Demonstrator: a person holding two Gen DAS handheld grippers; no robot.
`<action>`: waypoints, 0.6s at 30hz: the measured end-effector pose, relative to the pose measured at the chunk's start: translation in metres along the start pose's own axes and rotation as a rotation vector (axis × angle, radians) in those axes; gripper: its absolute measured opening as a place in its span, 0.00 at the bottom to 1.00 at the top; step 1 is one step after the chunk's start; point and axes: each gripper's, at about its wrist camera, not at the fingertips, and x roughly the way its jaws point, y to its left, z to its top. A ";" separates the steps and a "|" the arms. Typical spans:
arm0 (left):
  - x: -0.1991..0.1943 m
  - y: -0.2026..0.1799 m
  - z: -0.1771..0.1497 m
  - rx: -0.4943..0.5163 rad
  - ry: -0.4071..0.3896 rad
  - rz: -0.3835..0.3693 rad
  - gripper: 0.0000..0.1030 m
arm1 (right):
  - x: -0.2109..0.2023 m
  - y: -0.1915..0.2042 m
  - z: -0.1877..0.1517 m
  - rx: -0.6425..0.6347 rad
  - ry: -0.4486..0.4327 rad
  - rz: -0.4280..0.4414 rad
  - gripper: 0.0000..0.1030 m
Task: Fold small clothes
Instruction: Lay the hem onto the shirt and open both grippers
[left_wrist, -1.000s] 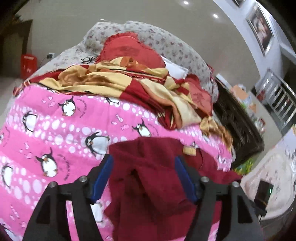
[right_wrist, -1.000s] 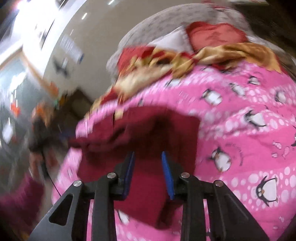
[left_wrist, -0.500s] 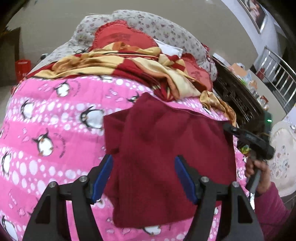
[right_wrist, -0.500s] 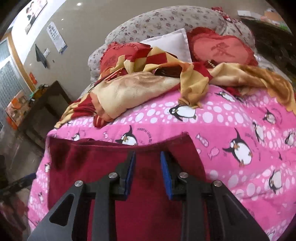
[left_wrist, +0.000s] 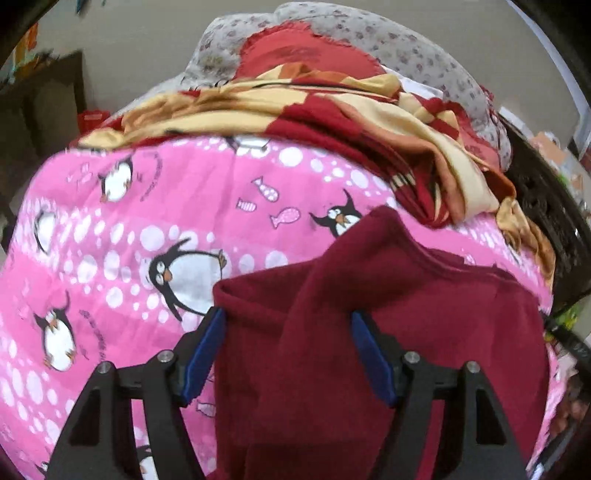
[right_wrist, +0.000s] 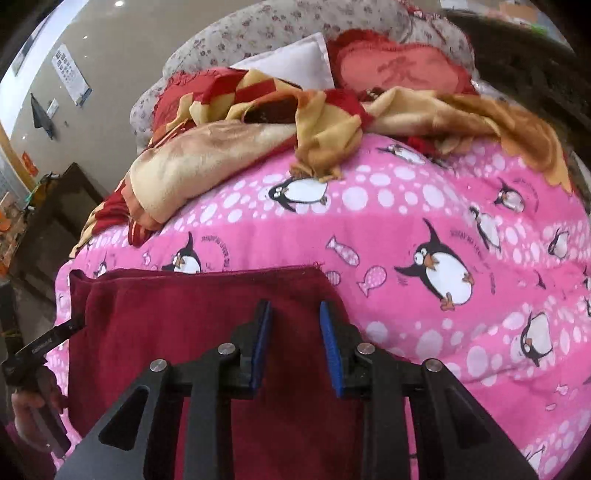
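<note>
Bed (right_wrist: 406, 229) under a pink penguin quilt, heaped beyond with a red-and-gold blanket (right_wrist: 229, 147) and heart cushion (right_wrist: 399, 68). Beige wall (right_wrist: 122, 55) behind, bearing a calendar (right_wrist: 72, 75). Dark wooden cabinet (right_wrist: 55, 214) alongside.

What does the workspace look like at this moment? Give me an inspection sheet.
Surface: pink penguin quilt on a bed.
Job's things: maroon garment lies on the quilt; far edge straight in the right wrist view, a fold humped up in the left wrist view.
Clutter: red-and-gold blanket bunched behind it, red cushion, white pillow.
Grippers: left gripper open wide over the garment; right gripper open, narrower gap, over the garment.
Cables: nothing seen.
Surroundings: floral headboard, dark cabinet, wall posters.
</note>
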 end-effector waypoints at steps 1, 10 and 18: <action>-0.004 -0.001 0.000 0.018 -0.009 0.004 0.73 | -0.010 0.002 -0.002 -0.007 -0.022 0.004 0.29; -0.012 0.005 0.001 0.013 -0.046 0.031 0.72 | -0.044 0.061 -0.010 -0.127 -0.080 0.129 0.29; -0.008 0.005 0.002 0.015 -0.031 0.031 0.72 | 0.022 0.107 -0.005 -0.216 0.024 0.027 0.29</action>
